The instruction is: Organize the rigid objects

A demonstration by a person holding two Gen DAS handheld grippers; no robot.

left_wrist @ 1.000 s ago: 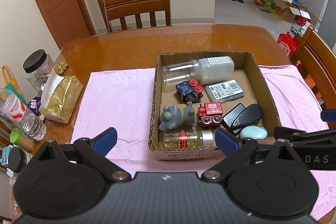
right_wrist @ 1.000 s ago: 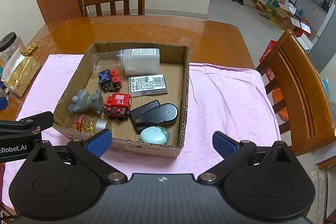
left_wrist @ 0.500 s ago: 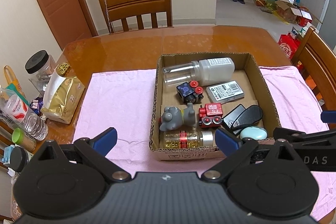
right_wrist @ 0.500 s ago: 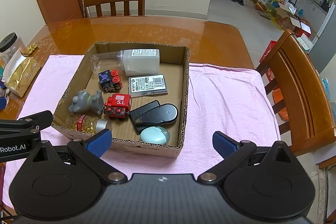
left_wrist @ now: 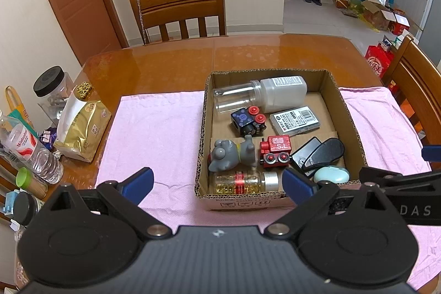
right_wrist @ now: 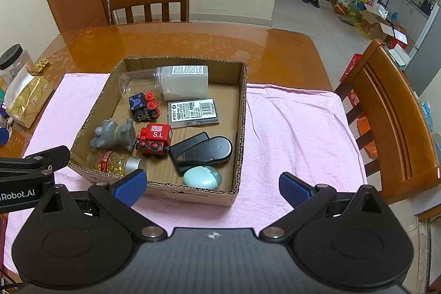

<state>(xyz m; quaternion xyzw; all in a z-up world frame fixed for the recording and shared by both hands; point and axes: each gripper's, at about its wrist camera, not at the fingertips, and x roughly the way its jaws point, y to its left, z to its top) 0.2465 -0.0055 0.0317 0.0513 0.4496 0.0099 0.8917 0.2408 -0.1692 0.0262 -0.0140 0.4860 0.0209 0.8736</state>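
Left wrist view: your left gripper hung wide apart, holding nothing, over the pink cloth before the box.
Box contents: bottle along the near wall; grey toy and red train just behind it.
Right wrist view: your right gripper was spread wide, empty, near the box's near right corner.
Near corner: mint case touching the black case.
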